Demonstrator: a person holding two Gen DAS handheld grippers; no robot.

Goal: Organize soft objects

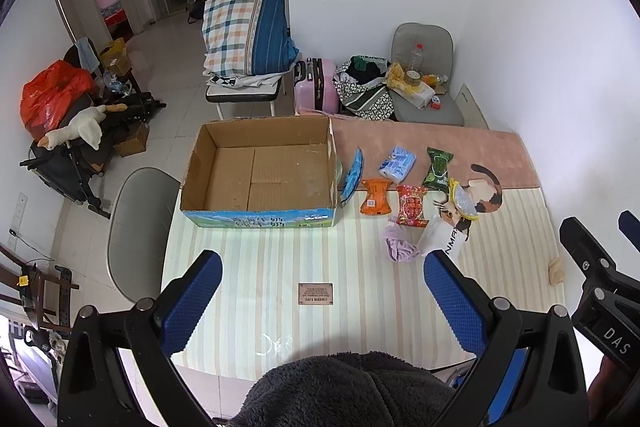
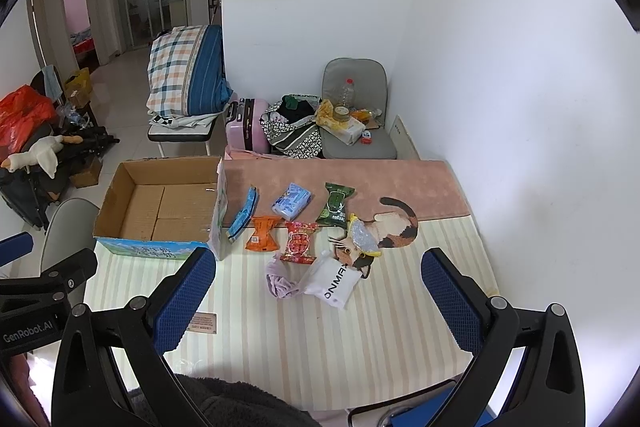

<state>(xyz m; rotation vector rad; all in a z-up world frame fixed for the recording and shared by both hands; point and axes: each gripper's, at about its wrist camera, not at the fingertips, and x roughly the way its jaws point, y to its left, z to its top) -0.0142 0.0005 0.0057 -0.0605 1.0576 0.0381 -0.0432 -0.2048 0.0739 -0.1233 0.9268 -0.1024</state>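
An empty open cardboard box (image 1: 264, 175) (image 2: 160, 203) stands at the table's far left. Right of it lie soft packets: a blue pouch (image 1: 352, 173) leaning on the box, a blue tissue pack (image 2: 292, 201), a green packet (image 2: 336, 205), an orange packet (image 2: 262, 233), a red packet (image 2: 300, 243), a lilac cloth (image 2: 280, 281), a white bag (image 2: 332, 281) and a yellow-rimmed clear item (image 2: 362, 237). My left gripper (image 1: 322, 287) is open and empty above the near table. My right gripper (image 2: 318, 287) is open and empty, held above the cloth and bag.
The table has a striped cloth (image 1: 280, 267) with a pink band and a cat picture (image 2: 392, 227). A grey chair (image 1: 140, 227) stands left of the table. Beyond are a pink suitcase (image 1: 316, 85), a loaded chair (image 1: 424, 83) and folded bedding (image 1: 248, 31).
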